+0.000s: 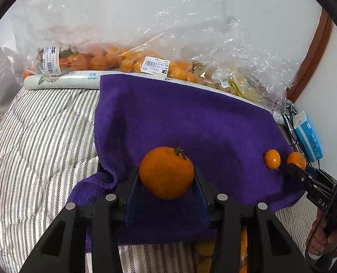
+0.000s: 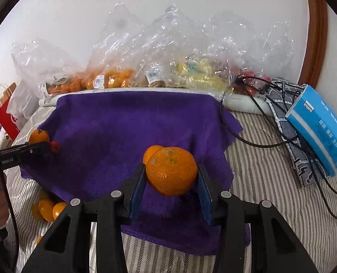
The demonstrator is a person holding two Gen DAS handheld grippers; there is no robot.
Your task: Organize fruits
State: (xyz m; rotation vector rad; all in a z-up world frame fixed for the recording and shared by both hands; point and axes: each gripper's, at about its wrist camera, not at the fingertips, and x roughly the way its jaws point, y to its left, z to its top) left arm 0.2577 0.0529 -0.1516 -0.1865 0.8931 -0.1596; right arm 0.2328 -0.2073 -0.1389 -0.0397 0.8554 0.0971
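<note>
left wrist view: the left hand-held gripper (image 1: 166, 177) clamps a stemmed orange (image 1: 166, 172) between its two blue pads, over the near edge of a purple towel (image 1: 179, 118) spread on a striped bed (image 1: 38, 136). at the towel's right edge, a small orange fruit (image 1: 272, 158) lies just beside a second orange (image 1: 296, 159), which the right hand-held gripper (image 1: 291, 167) holds by its tips. behind the towel, clear bags of fruit (image 1: 113, 61) lean on a white wall, with a white roll (image 1: 61, 80) lying in front of them. a blue tissue pack (image 1: 309, 136) sits right of the towel.

right wrist view: the right hand-held gripper (image 2: 171, 175) is closed on an orange (image 2: 171, 170), low over the towel (image 2: 123, 122); the small orange fruit (image 2: 151, 153) sits touching behind it. at the towel's left edge, the left hand-held gripper (image 2: 44, 146) grips its orange (image 2: 38, 136). loose oranges (image 2: 48, 209) lie on the bed (image 2: 270, 182) below the towel's left corner. the bags (image 2: 145, 72) line the towel's far side; the tissue pack (image 2: 320, 132) and black cables (image 2: 270, 141) lie to its right.
</note>
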